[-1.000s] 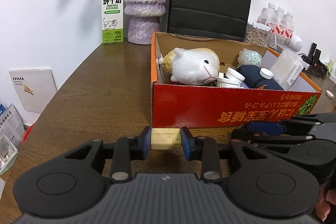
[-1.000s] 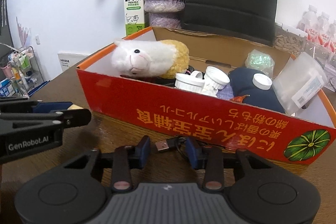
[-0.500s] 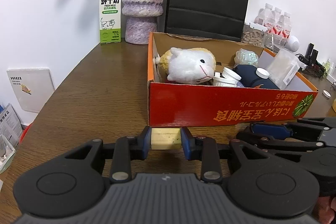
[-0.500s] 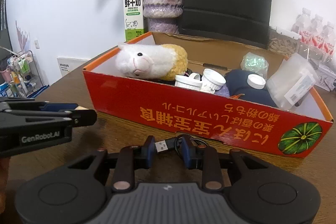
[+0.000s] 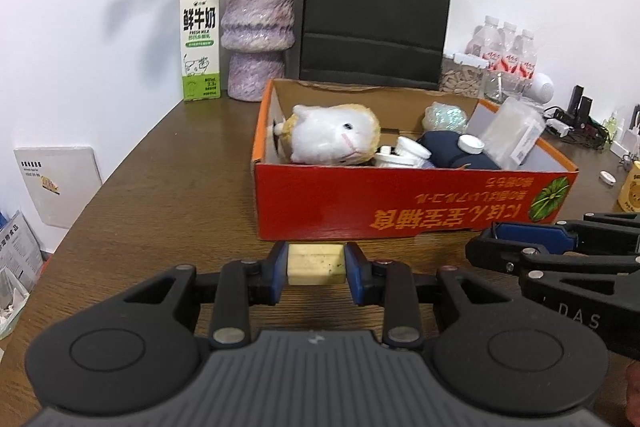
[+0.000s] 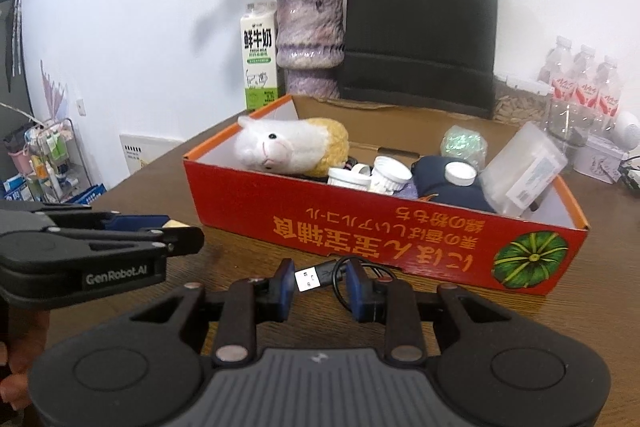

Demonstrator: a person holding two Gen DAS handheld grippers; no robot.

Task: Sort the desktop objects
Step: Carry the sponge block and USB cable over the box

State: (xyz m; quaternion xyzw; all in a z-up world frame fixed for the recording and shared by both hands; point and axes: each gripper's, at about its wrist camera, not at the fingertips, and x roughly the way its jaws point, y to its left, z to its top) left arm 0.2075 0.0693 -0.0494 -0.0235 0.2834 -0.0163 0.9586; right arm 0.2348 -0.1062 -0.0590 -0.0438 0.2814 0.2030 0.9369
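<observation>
Cream rubber eraser (image 5: 316, 264) is pinched flat between the blue pads of the left gripper (image 5: 316, 269), just short of the near wall of the red cardboard box (image 5: 400, 215). The right gripper (image 6: 318, 281) is clamped narrow on a black USB cable (image 6: 320, 274): the plug end sticks out to one side and the rest loops loose below, also just short of the box's near wall.

Both items sit below the box rim, so both need lift before going in.

Risks:
- Near wall: going straight forward drives the fingers or the payload into the cardboard and shoves the box toward the black paper bag (image 5: 376, 11) behind it. The box looks light.
- Cable: only a short stretch near the plug is gripped. I judge the hanging loop can snag on the box rim or drag on the wooden table (image 5: 168, 187) and pull out of the pads.
- Eraser: held across its short faces, so it could pivot if it clips the rim.
- Box is crowded: plush alpaca (image 5: 332, 137) at the left end, white jar lids (image 5: 404, 153) and a navy pouch (image 5: 452, 153) mid, clear plastic case (image 5: 512, 135) at the right end. A drop could land on top and roll back out.
- The grippers are near each other in front of the box, so a simultaneous approach could make them collide.
</observation>
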